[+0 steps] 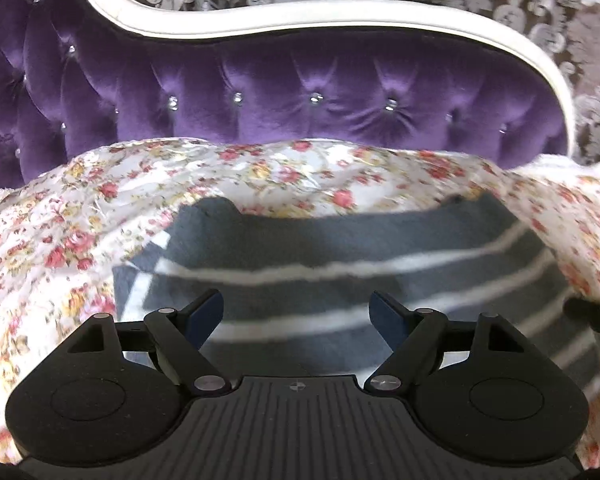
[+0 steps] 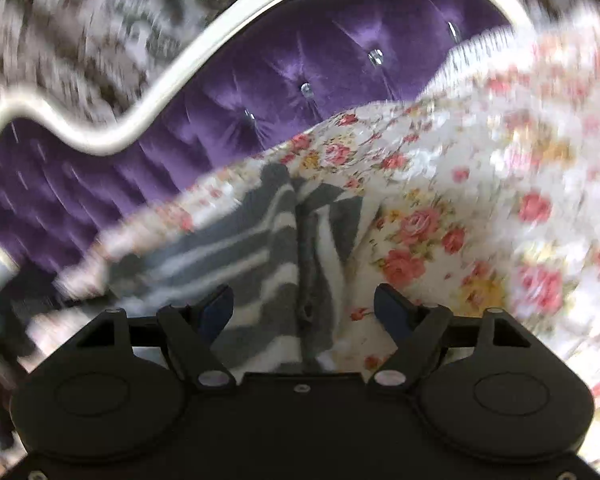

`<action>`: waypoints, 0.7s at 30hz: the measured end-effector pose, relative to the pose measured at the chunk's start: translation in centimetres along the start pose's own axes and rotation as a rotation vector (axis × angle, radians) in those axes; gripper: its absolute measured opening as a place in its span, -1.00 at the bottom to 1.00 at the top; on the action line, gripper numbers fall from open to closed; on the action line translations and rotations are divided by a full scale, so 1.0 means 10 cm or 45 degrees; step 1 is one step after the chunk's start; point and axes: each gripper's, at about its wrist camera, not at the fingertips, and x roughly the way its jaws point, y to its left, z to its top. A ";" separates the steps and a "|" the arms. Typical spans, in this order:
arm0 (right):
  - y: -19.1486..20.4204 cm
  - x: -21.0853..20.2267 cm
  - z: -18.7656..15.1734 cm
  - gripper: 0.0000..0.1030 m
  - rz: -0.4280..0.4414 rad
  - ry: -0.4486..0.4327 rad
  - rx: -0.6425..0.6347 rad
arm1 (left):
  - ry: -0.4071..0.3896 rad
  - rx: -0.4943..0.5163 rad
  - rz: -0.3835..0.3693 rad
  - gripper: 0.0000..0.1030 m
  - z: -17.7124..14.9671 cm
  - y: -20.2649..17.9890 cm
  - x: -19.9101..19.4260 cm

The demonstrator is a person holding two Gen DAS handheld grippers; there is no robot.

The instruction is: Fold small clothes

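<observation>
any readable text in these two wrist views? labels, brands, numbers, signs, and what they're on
None: no word, label, brand, number or sign is readable in either view.
Grey and white striped garment: stripes only, no tag or print visible.
Floral cover: rose pattern only.
Purple tufted headboard and patterned wall: ornament only.
Left gripper and right gripper: plain black bodies, no marking legible. The right wrist view is motion-blurred.

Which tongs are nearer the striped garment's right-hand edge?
Right. The right tongs hang open over that edge of the striped garment; the left tongs hang open over its middle.
</observation>
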 end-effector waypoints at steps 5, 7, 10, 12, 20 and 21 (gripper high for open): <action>-0.21 -0.01 0.02 0.56 0.168 -0.001 0.198 | 0.072 0.029 0.032 0.54 -0.13 -0.14 0.12; -0.21 0.02 0.01 0.56 0.225 0.013 0.228 | 0.071 0.029 0.050 0.59 -0.19 -0.16 0.17; -0.15 0.08 0.00 0.59 0.240 0.029 0.212 | 0.055 0.032 0.064 0.76 -0.25 -0.20 0.19; -0.11 0.10 0.00 0.66 0.239 0.029 0.198 | 0.041 0.062 0.098 0.85 -0.28 -0.26 0.20; -0.10 0.10 0.00 0.80 0.245 0.005 0.221 | 0.017 0.033 0.130 1.00 -0.32 -0.26 0.23; -0.11 0.10 0.00 0.83 0.251 0.001 0.231 | 0.020 0.034 0.126 1.00 -0.32 -0.25 0.24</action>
